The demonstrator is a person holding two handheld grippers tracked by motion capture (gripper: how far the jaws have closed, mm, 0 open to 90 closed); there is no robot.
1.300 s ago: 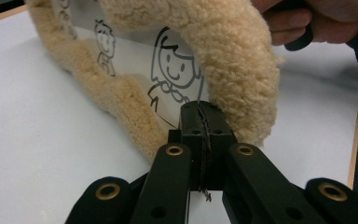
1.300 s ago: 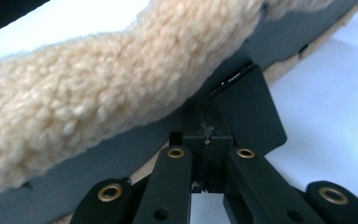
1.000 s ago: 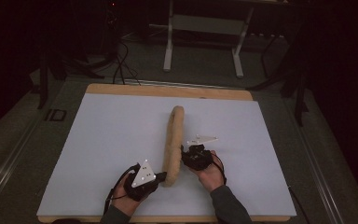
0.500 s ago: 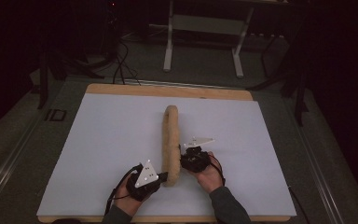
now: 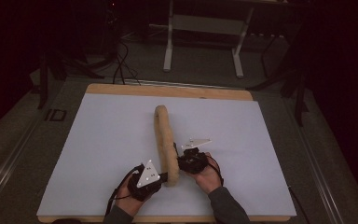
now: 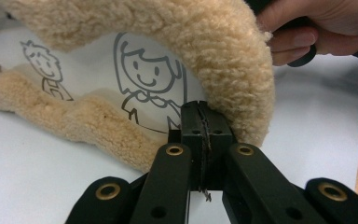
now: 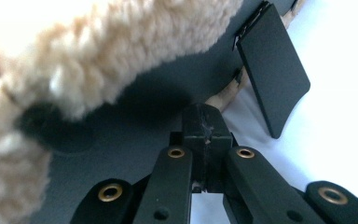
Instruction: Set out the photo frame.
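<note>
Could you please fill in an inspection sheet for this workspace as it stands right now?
Surface: white sheet on a wooden board.
Job's things: fleece cloth, folded into a long strip, cartoon print inside.
Clutter: nothing seen.
Grippers: left gripper and right gripper both shut on the cloth's near end.
Cables: one trails from the left gripper; more on the floor.
Surroundings: dark room, white stand beyond the board.

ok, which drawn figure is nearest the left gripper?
The bigger smiling figure on the fleece cloth, beyond the left gripper; the smaller figure lies farther left.
</note>
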